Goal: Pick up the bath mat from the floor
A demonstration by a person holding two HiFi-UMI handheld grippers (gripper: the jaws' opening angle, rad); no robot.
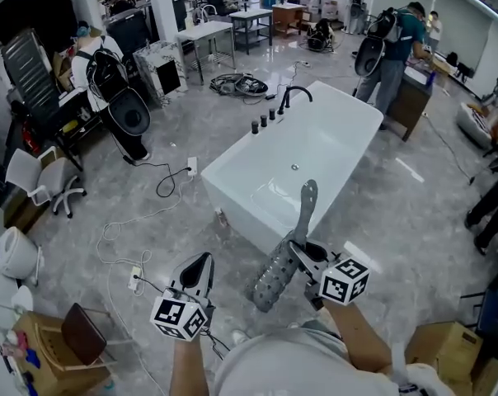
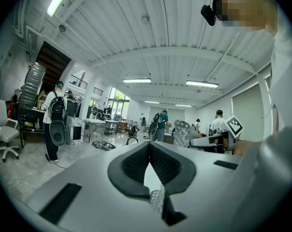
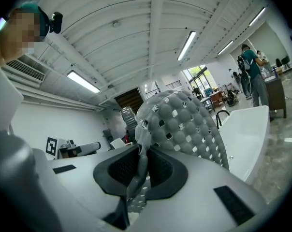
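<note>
The right gripper (image 3: 138,164) is clamped on a fold of the grey perforated bath mat (image 1: 275,277), which is held clear of the floor (image 1: 150,221) in front of the white bathtub (image 1: 331,139). The left gripper (image 2: 149,151) is closed with nothing gripped, apart from the mat.

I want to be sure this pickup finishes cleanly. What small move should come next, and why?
Probably raise the right gripper a little higher, jaws kept shut: it pinches the bath mat, whose loose end hangs beside the bathtub, and the head view doesn't settle whether that end clears the floor.
</note>
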